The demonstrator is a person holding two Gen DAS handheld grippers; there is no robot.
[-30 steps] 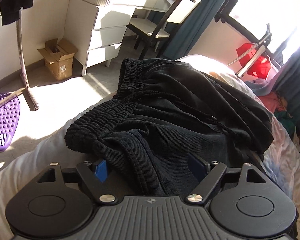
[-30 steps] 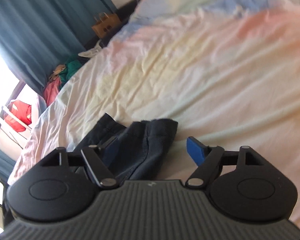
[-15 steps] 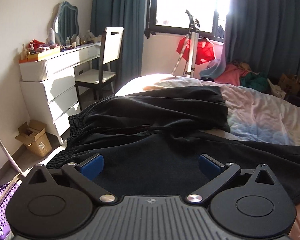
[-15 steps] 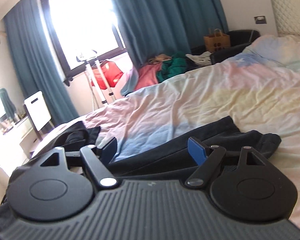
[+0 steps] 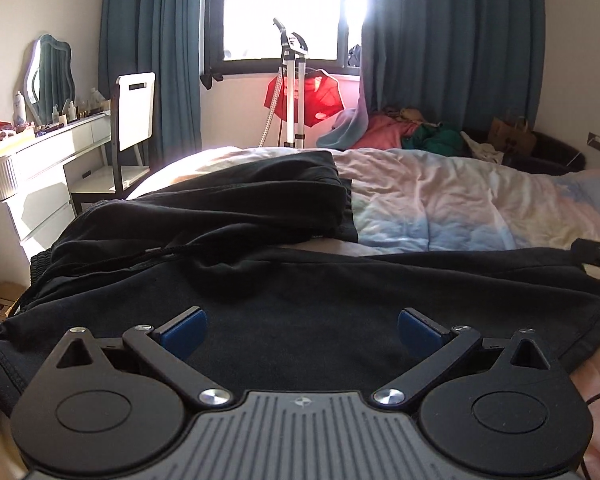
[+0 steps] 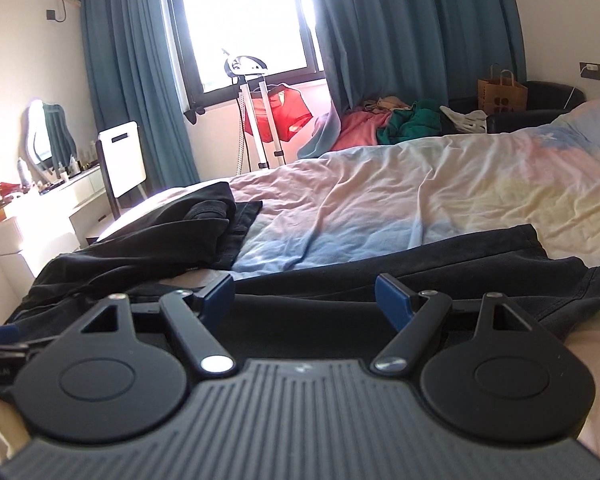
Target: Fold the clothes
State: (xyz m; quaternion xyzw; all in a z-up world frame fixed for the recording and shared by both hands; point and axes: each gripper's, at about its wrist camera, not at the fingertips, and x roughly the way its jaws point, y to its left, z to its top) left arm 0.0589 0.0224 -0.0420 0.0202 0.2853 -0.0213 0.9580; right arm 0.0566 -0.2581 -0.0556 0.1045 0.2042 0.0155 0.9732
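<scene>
Black pants point(image 5: 284, 280) are spread flat right under and ahead of my left gripper point(image 5: 300, 330), and my right gripper point(image 6: 304, 296) too, both spread wide, holding nothing. They lie on the pastel bedsheet point(image 6: 420, 200); curtains point(image 5: 452, 60) and window beyond. A second ago they were bunched up; now one leg's stretched out.

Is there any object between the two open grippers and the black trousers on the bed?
Nothing visible. The left gripper and the right gripper are both open directly over the black trousers, with only dark fabric showing between their fingers.
</scene>
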